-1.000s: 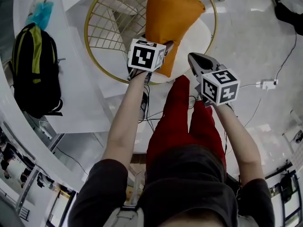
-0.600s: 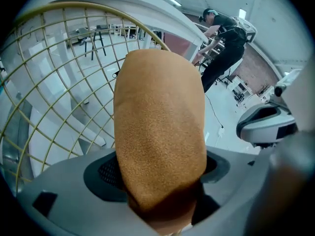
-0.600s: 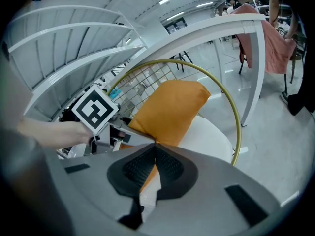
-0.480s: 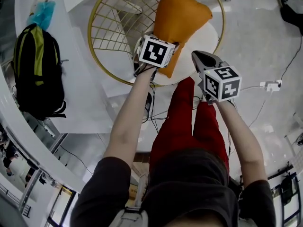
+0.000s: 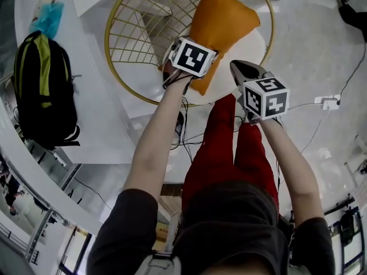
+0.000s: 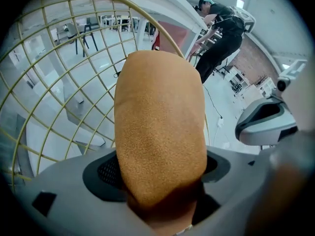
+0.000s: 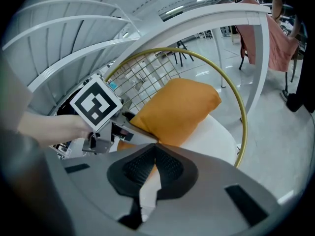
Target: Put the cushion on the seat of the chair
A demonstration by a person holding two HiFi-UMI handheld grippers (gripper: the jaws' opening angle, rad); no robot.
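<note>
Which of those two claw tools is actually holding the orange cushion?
The left gripper: its jaws clamp the end of the cushion. The right gripper, jaws shut on nothing, sits beside the cushion.

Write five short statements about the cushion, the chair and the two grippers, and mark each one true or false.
1. The left gripper has its jaws closed on the orange cushion. True.
2. The right gripper grips the cushion too. False: its jaws are together and hold nothing.
3. The chair's back is a gold wire grid. True.
4. The cushion lies flat on the white seat, let go. False: it stands on end in the left gripper's jaws.
5. The backpack is red. False: it is black with a yellow-green stripe.
</note>
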